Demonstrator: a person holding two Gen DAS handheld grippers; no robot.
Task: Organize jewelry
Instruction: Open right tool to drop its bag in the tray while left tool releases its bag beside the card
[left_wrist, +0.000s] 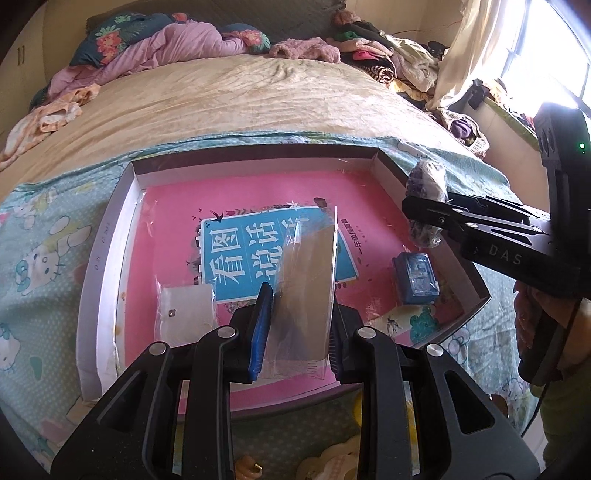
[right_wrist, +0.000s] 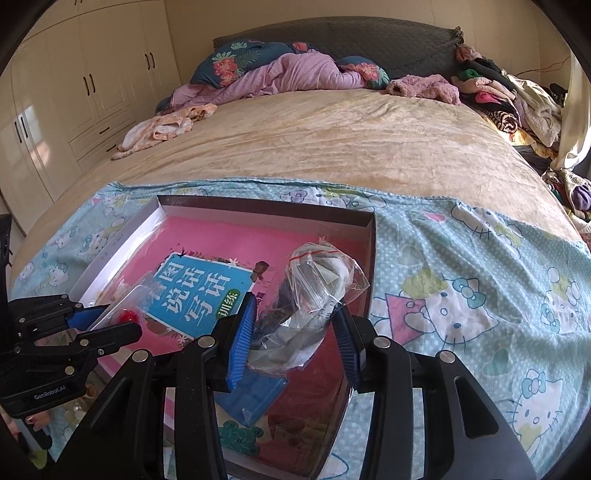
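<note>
A shallow white-walled box (left_wrist: 110, 236) lies on the bed with a pink book (left_wrist: 177, 206) flat on its floor. My left gripper (left_wrist: 299, 306) is shut on a flat clear plastic packet (left_wrist: 310, 273), held edge-up over the book. In the right wrist view this left gripper (right_wrist: 107, 325) comes in from the left, and a red bit (right_wrist: 127, 315) shows in its packet. My right gripper (right_wrist: 295, 321) is shut on a crumpled clear bag of dark jewellery (right_wrist: 317, 288) over the box's right part (right_wrist: 369, 236). In the left wrist view the same bag (left_wrist: 426, 192) hangs above the box's right wall.
A small blue box (left_wrist: 415, 277) and a pale clear packet (left_wrist: 184, 314) lie on the book. The box sits on a Hello Kitty cloth (right_wrist: 461, 314) over a beige blanket (right_wrist: 332, 147). Clothes pile (right_wrist: 498, 99) at the back right, wardrobe (right_wrist: 55, 110) left. A hand (left_wrist: 532, 314) holds the right gripper.
</note>
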